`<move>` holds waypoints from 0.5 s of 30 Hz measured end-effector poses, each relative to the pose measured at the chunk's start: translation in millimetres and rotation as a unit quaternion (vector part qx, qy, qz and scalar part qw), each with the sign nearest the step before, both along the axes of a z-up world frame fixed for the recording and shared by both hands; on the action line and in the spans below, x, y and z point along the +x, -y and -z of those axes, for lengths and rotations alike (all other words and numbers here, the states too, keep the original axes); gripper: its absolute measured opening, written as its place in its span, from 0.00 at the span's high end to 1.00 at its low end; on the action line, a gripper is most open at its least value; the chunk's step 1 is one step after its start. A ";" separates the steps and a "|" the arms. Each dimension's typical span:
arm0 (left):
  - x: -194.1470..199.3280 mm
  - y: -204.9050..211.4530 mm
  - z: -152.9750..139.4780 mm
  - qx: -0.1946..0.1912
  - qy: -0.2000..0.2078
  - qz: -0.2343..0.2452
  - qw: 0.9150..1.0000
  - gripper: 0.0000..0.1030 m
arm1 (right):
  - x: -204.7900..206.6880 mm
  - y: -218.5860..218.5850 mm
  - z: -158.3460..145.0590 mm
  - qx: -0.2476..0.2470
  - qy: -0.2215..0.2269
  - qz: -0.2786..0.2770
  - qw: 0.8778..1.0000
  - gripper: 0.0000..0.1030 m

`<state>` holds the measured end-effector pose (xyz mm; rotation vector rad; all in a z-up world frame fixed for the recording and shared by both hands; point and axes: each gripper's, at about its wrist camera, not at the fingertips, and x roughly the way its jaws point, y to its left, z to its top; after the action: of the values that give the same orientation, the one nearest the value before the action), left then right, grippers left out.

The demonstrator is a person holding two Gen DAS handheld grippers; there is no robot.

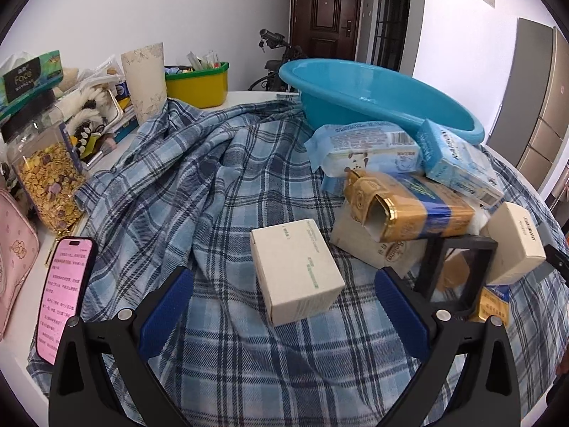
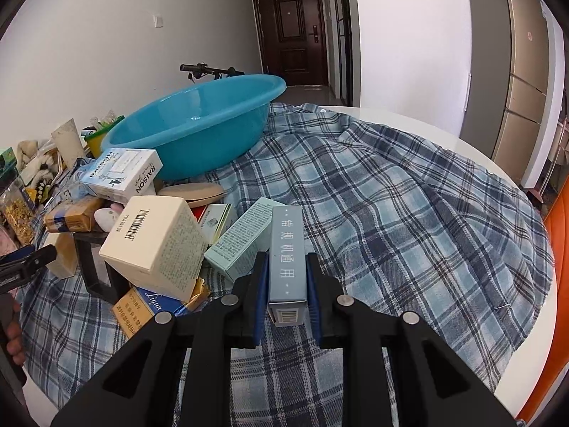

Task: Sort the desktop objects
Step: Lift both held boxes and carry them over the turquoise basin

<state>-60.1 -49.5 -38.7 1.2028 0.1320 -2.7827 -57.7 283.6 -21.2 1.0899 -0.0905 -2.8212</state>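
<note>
The right gripper (image 2: 287,277) pinched a slim grey-blue cardboard box (image 2: 287,249) by its long flat sides, probably light and crushable, while the left gripper (image 1: 284,306) gaped wide around a cream carton (image 1: 297,270).

Bright even daylight, soft shadows, sharp focus, heavy fisheye warp w/ dark corners.

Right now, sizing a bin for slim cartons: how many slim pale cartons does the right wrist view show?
2. A grey-blue carton is clamped in the right gripper; a mint-green carton leans on the pile just left of it. The pile may hide more.
</note>
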 end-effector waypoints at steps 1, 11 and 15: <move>-4.0 -1.3 3.3 -0.005 0.004 -0.002 1.000 0.00 | 0.1 -0.5 0.0 -0.002 0.000 -0.001 1.000 0.82; -12.5 5.3 24.9 0.009 0.026 -0.006 1.000 0.56 | 2.4 -2.2 -0.3 -0.013 -0.004 -0.017 1.000 0.82; -5.4 4.1 19.7 0.013 0.017 0.001 1.000 0.57 | 2.3 0.0 -0.7 -0.017 -0.005 -0.022 1.000 0.82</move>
<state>-65.5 -53.6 -58.4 1.2570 0.1654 -2.7693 -55.4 283.7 -20.5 1.0574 -0.1116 -2.7754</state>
